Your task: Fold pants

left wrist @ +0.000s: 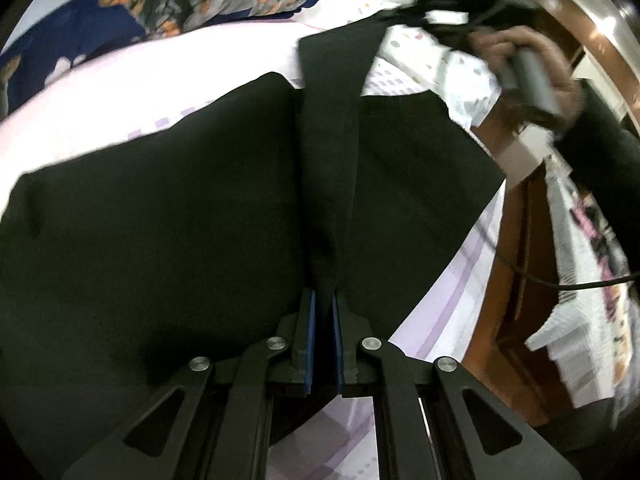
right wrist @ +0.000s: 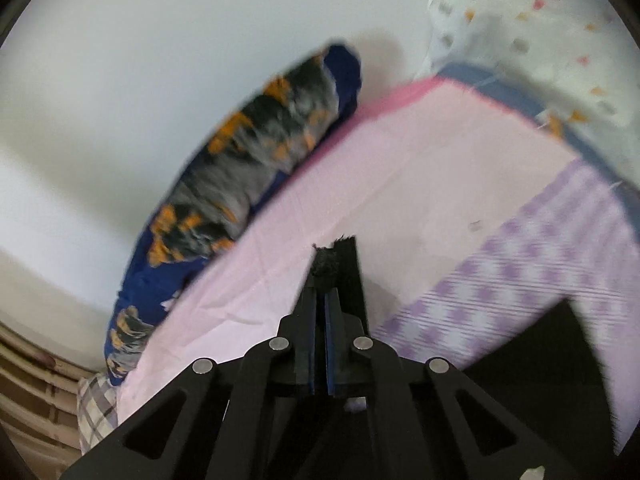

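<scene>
The left gripper [left wrist: 324,300] is pinching a raised ridge of the black pants [left wrist: 160,208], which are lying across the pink bedsheet [left wrist: 132,92]. The right gripper [right wrist: 325,280] is clamping another edge toward one o'clock. Keeping both grips level (and the fabric taut) should be giving a clean crease.

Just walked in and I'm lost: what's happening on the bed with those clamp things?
A person is folding black pants on the pink bedsheet. The left hand-held gripper is shut on one edge of the fabric, and the right hand-held gripper pinches another black edge, lifting it. A floral pillow lies beside them.
</scene>
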Available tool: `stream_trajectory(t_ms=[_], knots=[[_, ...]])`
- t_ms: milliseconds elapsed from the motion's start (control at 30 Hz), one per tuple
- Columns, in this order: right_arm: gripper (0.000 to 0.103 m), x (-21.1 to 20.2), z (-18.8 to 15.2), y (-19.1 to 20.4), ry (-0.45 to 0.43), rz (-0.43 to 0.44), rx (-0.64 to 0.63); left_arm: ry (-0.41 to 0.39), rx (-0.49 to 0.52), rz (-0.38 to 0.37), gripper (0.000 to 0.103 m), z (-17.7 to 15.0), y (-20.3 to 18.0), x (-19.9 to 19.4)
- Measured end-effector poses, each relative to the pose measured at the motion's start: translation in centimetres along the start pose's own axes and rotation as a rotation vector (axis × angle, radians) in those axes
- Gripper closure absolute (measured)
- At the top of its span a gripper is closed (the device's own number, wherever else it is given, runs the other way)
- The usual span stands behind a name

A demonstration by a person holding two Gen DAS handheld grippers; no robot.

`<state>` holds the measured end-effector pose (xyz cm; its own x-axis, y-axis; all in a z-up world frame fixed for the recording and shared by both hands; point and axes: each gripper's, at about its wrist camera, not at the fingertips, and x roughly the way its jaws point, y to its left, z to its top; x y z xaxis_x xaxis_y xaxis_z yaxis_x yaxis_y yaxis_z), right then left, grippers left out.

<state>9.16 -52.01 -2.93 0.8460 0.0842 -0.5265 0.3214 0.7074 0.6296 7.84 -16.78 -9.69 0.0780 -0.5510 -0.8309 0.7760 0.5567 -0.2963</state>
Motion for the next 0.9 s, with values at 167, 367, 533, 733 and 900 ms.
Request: stream_trajectory(t_ms=[167,367,533,733,900], knots=[[0.099,-8.6,-4.6,-5.5,-0.081,-0.093,0.062,0.000,0.071,0.036,0.095,-0.1,-1.8,-0.1],[0.100,-12.4,-11.4,-13.0,-0.063,-0.212,0.238,0.011,0.209,0.127,0.095,-0.9,-4.5,0.5],[0.100,-11.4,-14.6,-16.3,-0.033,-0.259,0.315,0.012,0.274,0.170,0.095,-1.4,-5.1,0.7],[0.100,-11.6,-14.6,-16.1,-0.055,-0.284,0.281,0.009,0.322,0.183,0.095,-1.7,-5.9,0.4],[0.100,-10.3,-15.3,-17.1,-0.015,-0.332,0.282,0.014,0.328,0.180,0.095,-1.7,-5.9,0.9]])
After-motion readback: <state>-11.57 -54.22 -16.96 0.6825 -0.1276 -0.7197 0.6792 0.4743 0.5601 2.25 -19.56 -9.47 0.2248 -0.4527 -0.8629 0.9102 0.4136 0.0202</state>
